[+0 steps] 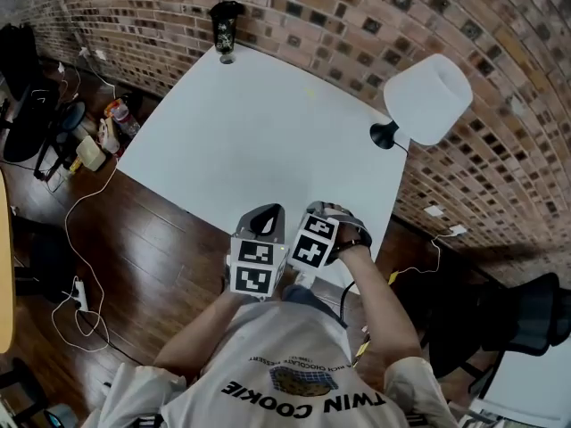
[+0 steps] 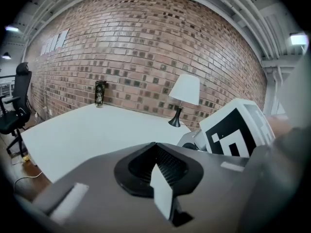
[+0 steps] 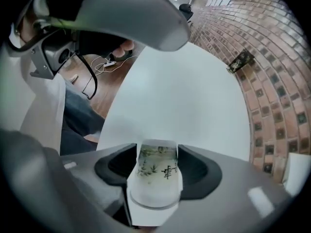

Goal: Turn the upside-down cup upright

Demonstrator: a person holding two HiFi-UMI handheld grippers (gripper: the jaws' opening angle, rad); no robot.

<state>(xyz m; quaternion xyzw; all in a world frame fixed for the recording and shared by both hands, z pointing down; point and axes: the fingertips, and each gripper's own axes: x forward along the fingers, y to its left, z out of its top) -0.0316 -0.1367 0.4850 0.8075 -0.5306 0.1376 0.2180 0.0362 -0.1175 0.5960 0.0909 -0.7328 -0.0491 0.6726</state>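
A white paper cup (image 3: 156, 176) with a green bamboo print and a black character stands on the white table (image 1: 259, 123) near its front edge. Its wide rim faces up toward the camera. My right gripper (image 3: 158, 149) points steeply down over it, jaws wide on either side of the cup and open. In the head view the right gripper (image 1: 318, 236) hides the cup. My left gripper (image 1: 265, 221) hovers just beside it, to its left, at the same table edge. In its own view the left gripper (image 2: 156, 152) is shut with nothing in it.
A white-shaded lamp (image 1: 426, 96) on a black base stands at the table's right edge. A dark tumbler (image 1: 225, 29) sits at the far end by the brick wall. Cables and bottles lie on the wooden floor at left. A black office chair (image 2: 14, 106) stands beyond the table.
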